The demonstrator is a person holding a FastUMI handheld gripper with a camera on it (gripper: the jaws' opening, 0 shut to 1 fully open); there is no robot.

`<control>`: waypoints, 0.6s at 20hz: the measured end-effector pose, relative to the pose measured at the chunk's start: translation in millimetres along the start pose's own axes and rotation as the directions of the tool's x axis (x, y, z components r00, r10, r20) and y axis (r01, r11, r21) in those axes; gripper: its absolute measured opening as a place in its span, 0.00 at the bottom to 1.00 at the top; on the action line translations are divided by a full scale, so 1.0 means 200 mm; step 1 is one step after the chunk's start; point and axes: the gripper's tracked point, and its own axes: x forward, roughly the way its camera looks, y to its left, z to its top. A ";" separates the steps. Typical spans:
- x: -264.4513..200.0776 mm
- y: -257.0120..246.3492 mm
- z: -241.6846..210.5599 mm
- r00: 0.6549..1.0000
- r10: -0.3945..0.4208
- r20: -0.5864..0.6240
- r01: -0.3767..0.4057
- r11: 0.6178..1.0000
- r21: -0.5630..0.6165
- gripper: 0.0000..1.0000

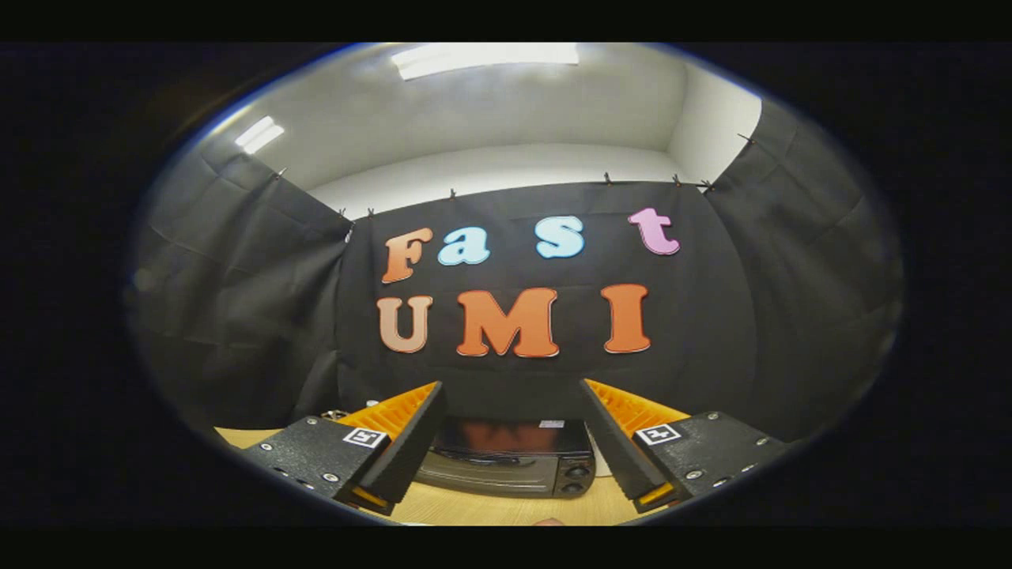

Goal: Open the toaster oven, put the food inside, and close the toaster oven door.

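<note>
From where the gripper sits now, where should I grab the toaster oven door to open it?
Take the handle bar running across the top of the toaster oven door, coming straight from the front; the bar lies level, so it probably pulls down. The gripper is open, with the oven beyond its fingers, the door shut.

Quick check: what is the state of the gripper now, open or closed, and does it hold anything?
Gripper: open, fingers spread wide, holding nothing; the toaster oven stands beyond them on the table, door shut.
</note>
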 end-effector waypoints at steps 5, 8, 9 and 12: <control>0.02 -0.02 -0.08 1.000 -0.008 -0.028 0.008 1.000 0.004 0.99; 0.04 -0.01 -0.19 0.997 -0.001 -0.078 0.001 1.000 0.000 0.99; 0.04 -0.01 -0.21 0.996 -0.002 -0.092 0.002 1.000 0.002 0.99; 0.07 0.01 -0.32 0.992 0.002 -0.124 0.001 1.000 0.020 0.99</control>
